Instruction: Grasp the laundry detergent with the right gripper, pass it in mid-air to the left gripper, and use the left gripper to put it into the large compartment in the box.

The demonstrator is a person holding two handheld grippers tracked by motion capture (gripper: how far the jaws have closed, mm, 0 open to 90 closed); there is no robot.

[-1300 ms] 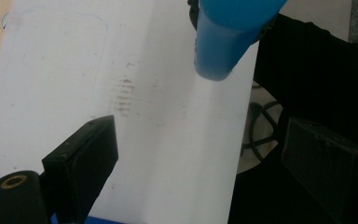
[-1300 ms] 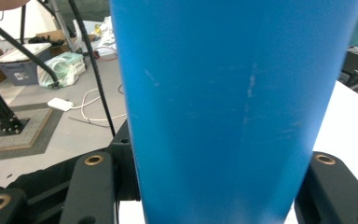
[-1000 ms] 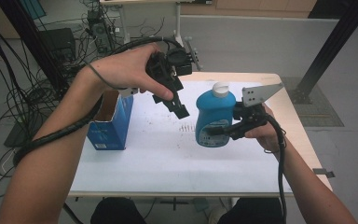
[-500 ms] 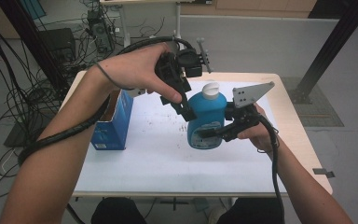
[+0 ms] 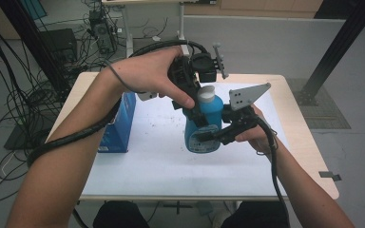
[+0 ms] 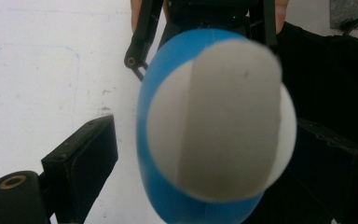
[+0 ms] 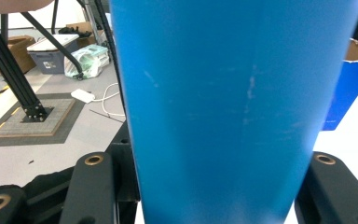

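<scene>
White table point(image 5: 142, 166): right tongs point(image 5: 209, 137) clamp blue bottle point(image 5: 203, 128) (base hidden).

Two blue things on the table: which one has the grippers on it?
The blue bottle with the white cap, standing mid-table: the right gripper clamps its body, the left gripper straddles its cap. The blue box at the left stands untouched.

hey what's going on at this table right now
A person is working on a blue bottle with a white cap, using a handheld gripper in each hand. The right gripper is clamped around the bottle's body and holds it upright over the white table. The left gripper is above the bottle, with its jaws open on either side of the cap and not yet closed on it. It looks like the cap is about to be gripped. A blue box stands on the table nearby.
</scene>
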